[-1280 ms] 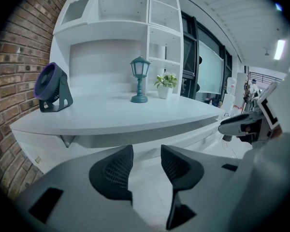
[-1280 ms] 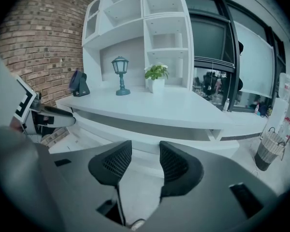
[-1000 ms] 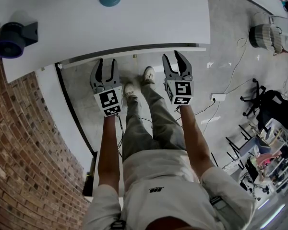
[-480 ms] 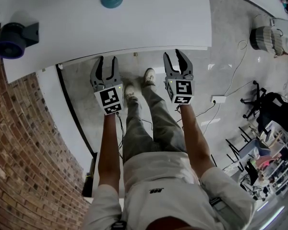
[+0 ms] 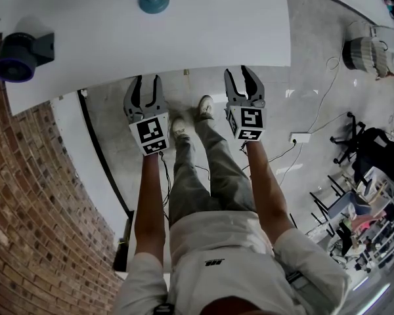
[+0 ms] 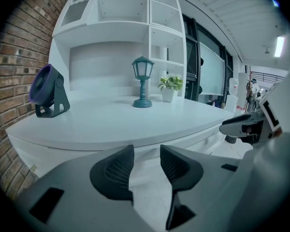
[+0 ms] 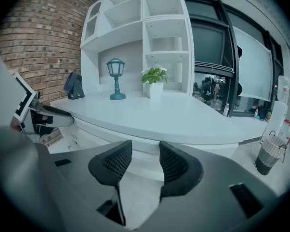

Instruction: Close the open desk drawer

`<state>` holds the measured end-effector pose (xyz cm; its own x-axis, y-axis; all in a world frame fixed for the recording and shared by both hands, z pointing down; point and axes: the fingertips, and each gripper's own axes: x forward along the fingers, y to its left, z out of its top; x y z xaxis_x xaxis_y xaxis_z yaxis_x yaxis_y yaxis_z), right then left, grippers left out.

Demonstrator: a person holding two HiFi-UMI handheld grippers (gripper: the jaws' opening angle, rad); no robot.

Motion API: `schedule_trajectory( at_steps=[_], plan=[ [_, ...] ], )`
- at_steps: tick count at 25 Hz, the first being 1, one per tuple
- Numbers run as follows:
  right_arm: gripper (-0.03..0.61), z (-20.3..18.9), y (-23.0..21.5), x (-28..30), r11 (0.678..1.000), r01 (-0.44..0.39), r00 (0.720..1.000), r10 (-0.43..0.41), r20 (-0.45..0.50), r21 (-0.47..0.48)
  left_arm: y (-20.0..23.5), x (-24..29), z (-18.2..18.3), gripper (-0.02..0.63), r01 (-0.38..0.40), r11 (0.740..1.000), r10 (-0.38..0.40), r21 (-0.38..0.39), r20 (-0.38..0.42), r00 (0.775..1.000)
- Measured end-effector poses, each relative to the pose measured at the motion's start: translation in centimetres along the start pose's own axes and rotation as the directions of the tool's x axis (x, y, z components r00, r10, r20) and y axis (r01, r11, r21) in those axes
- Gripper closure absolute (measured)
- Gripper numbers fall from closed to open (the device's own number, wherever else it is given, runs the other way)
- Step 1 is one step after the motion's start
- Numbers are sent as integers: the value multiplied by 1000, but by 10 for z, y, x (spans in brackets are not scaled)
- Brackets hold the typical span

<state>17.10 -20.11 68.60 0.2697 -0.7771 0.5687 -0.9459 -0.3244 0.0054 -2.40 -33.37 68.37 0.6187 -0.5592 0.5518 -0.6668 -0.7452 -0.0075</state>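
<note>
The head view looks steeply down from above the person, with the white desk top (image 5: pixel 184 38) across the upper frame and floor below. Both gripper views sit low and close to the desk's front edge, facing level across it toward the shelves (image 6: pixel 111 28), the left one nearer the fan (image 6: pixel 48 91). All three share the lantern (image 7: pixel 116 78).

Bright, even light floods the white surface (image 5: pixel 184 38); glare spots the floor (image 5: pixel 295 92). Fisheye bending warps edges; dark vignettes ring both gripper views.
</note>
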Motion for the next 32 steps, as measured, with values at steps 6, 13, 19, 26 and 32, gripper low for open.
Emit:
schedule_trajectory(
  at_steps=[6,13,19,26,32],
  plan=[
    [397,0,-1,-1,1000,5,1000,-5,-1,1,-1,0,0,431,5,1000,-5,-4,-2,1000],
    [397,-2,9,-8,1000,-16,999,16,-29,-12,-3,-5,-2,391,38,999,-39,-28,-37,999],
    [397,6,31,-28,998,-64,998,64,-23,-24,-9,-26,1,387,62,998,-63,-27,-21,998],
    [399,19,71,-68,990,-132,991,133,7,-38,-28,-65,14,387,118,993,-118,-10,26,993],
    [399,17,90,-105,990,-136,991,137,14,-27,-44,-102,13,387,153,988,-154,7,36,987]
  ],
)
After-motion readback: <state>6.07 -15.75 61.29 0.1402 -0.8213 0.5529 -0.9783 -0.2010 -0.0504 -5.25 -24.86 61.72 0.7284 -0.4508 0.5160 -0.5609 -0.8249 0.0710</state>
